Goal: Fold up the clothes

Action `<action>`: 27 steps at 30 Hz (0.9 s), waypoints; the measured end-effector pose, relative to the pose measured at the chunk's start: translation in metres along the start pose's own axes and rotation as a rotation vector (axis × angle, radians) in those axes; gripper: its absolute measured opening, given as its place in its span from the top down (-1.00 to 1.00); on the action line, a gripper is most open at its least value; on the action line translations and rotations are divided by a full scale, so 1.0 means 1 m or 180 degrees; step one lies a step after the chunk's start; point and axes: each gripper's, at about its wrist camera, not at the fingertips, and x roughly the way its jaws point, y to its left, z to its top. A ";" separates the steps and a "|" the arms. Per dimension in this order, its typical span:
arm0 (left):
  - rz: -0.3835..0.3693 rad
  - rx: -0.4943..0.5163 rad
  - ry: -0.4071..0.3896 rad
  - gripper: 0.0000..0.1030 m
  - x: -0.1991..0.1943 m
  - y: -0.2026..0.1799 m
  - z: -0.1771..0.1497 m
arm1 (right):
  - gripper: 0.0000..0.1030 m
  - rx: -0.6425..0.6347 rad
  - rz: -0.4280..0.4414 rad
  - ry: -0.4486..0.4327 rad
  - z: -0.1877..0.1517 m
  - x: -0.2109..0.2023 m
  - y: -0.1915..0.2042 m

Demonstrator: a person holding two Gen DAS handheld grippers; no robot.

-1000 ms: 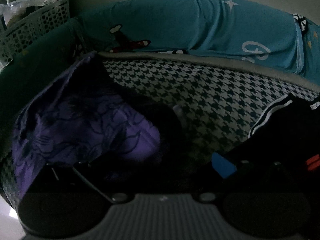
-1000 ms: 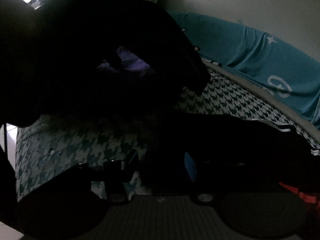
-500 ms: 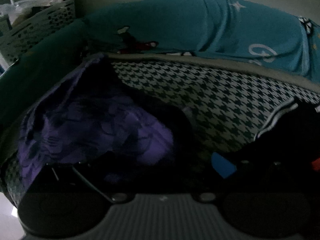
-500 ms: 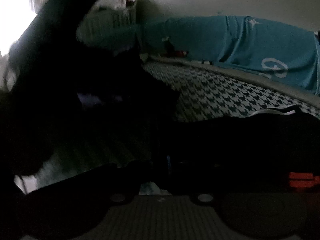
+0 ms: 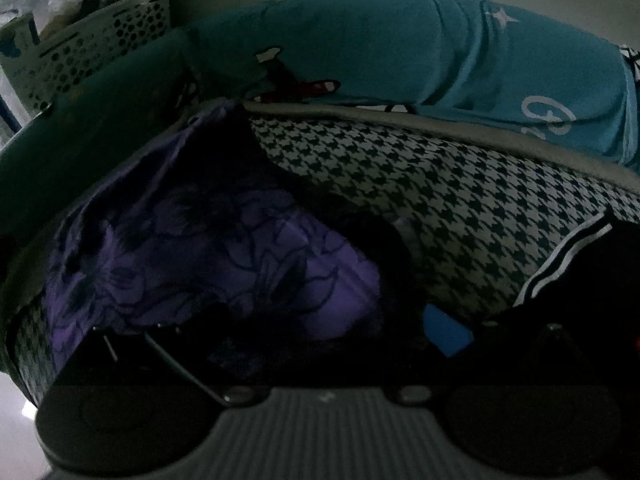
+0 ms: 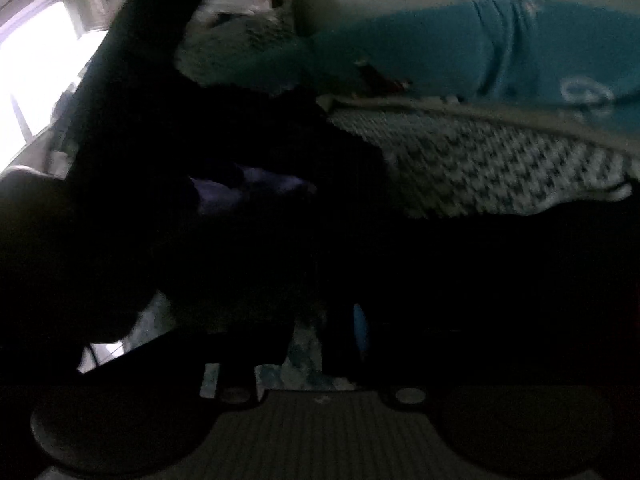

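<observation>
My left tongs (image 5: 320,344) sit against the purple cloth (image 5: 224,248); too dark to tell if they're clamped. It looks soft and floppy, so I'd grab an edge. Right tongs (image 6: 320,340) are too dark to read.

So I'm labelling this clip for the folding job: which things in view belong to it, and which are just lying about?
Part of the job:
purple floral garment
black garment with white stripes
left gripper
right gripper

Lying about:
houndstooth cover
teal blanket
perforated basket
</observation>
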 end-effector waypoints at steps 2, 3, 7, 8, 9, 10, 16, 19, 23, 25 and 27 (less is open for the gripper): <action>-0.0003 0.0001 0.0006 -0.99 0.000 0.000 0.000 | 0.34 -0.0118 0.0010 -0.0047 0.002 -0.006 0.003; -0.0005 0.0002 0.0008 -0.99 0.001 0.000 0.000 | 0.32 -0.0210 -0.0029 -0.0056 0.003 -0.007 0.005; -0.0009 0.0013 0.0015 -0.99 0.001 0.000 0.000 | 0.25 -0.0439 -0.0175 0.0042 -0.004 -0.002 0.014; -0.0009 0.0012 0.0015 -0.99 0.001 0.000 0.000 | 0.25 -0.0476 -0.0202 0.0079 -0.007 0.000 0.016; -0.0010 0.0011 0.0015 -0.99 0.001 0.000 0.000 | 0.24 -0.0521 -0.0233 0.0109 -0.009 0.002 0.018; -0.0009 0.0010 0.0017 -0.99 0.001 0.000 0.000 | 0.23 -0.0589 -0.0265 0.0123 -0.011 0.003 0.021; -0.0008 0.0008 0.0025 -0.99 0.001 0.000 0.000 | 0.17 -0.1030 -0.0483 0.0180 -0.023 0.012 0.032; -0.0006 0.0022 0.0033 -0.99 0.002 0.000 0.000 | 0.19 -0.1067 -0.0537 0.0145 -0.025 0.013 0.032; -0.0009 0.0019 0.0037 -0.99 0.002 0.000 -0.001 | 0.72 -0.0986 -0.0652 0.0125 -0.022 0.013 0.028; -0.0024 -0.0002 0.0037 -0.99 0.002 0.002 0.000 | 0.81 -0.0802 -0.0661 0.0087 -0.016 0.009 0.020; -0.0035 -0.0020 0.0038 -0.99 0.002 0.003 0.001 | 0.82 -0.0575 -0.0653 0.0037 -0.011 0.004 0.012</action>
